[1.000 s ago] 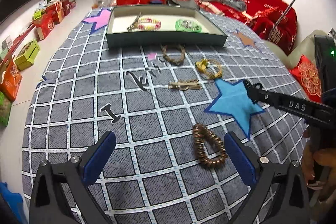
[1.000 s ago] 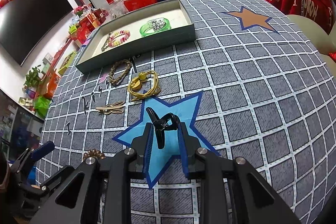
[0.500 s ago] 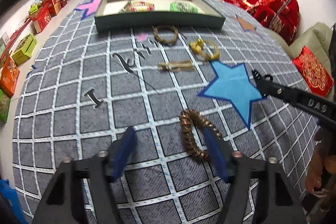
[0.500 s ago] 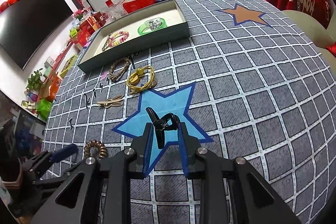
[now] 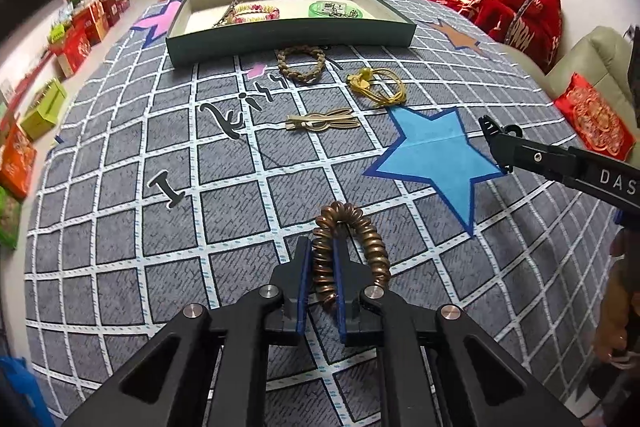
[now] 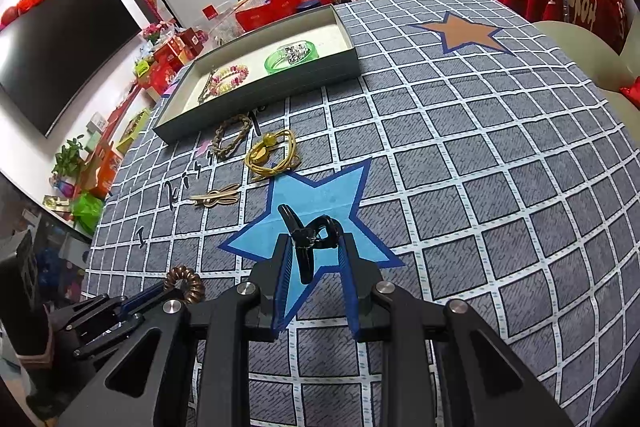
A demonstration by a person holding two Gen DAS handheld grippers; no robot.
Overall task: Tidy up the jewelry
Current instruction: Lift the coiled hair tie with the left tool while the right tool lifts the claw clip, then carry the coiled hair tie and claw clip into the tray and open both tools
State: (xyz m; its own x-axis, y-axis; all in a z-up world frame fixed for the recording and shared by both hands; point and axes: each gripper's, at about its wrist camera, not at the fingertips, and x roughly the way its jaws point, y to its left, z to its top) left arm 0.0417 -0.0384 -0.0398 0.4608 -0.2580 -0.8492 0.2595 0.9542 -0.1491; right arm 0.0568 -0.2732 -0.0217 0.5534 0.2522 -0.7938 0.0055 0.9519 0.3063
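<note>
Left wrist view shows the left tongs (image 5: 322, 263) with their blue pads pinched on one side of a coppery coil band (image 5: 352, 247), having just closed in on it; the rest of the loop arcs out ahead and to the right of the pads, lying on the grey checked surface (image 5: 224, 203). Farther off on the surface lie a tan clip (image 5: 322, 120), a yellow cord (image 5: 378, 85) and a braided ring (image 5: 301, 64), each apart from the others, with the braided ring just in front of the tray (image 5: 288, 41). Inside the tray sit a pink bead bracelet (image 5: 256, 13) on the left and a green bangle (image 5: 335, 9) on the right. Between the coil band and the yellow cord a blue star (image 5: 434, 157) is printed on the surface, and the right tongs (image 5: 490, 129) reach in over its right side. Right wrist view shows those tongs narrow, gripping a black claw clip (image 6: 308, 239) that sticks up between the pads above the blue star. At the lower left of that view the left tongs and the coil band appear beside them, and a person's hand (image 5: 616, 311) shows at the right edge of the left wrist view.
</note>
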